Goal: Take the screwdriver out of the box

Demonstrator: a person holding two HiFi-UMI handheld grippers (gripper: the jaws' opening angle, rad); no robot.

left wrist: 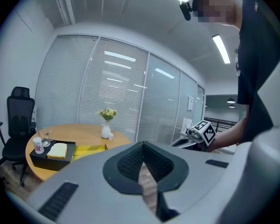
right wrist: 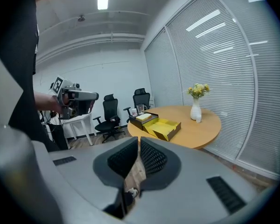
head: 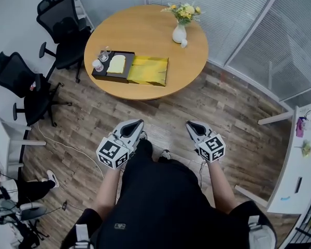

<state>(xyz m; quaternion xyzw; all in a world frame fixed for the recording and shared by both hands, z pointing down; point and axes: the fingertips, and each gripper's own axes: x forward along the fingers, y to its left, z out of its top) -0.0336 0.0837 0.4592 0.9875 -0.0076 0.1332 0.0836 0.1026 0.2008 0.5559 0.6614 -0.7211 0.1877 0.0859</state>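
Note:
A black box (head: 114, 66) lies open on the round wooden table (head: 145, 35), its yellow lid (head: 149, 70) folded out to the right. Inside I see a pale foam pad and a glass cup at the left end; no screwdriver shows. The box (left wrist: 51, 155) also appears in the left gripper view, and the box (right wrist: 142, 119) in the right gripper view. My left gripper (head: 136, 124) and right gripper (head: 193, 126) are held over the floor, well short of the table. The left gripper (left wrist: 142, 146) and right gripper (right wrist: 138, 141) both have their jaws shut on nothing.
A white vase of flowers (head: 180, 32) stands on the table's far right. Two black office chairs (head: 62, 22) (head: 23, 82) stand left of the table. A white desk (head: 300, 165) is at the right, with glass walls and blinds behind. A cable runs across the wooden floor.

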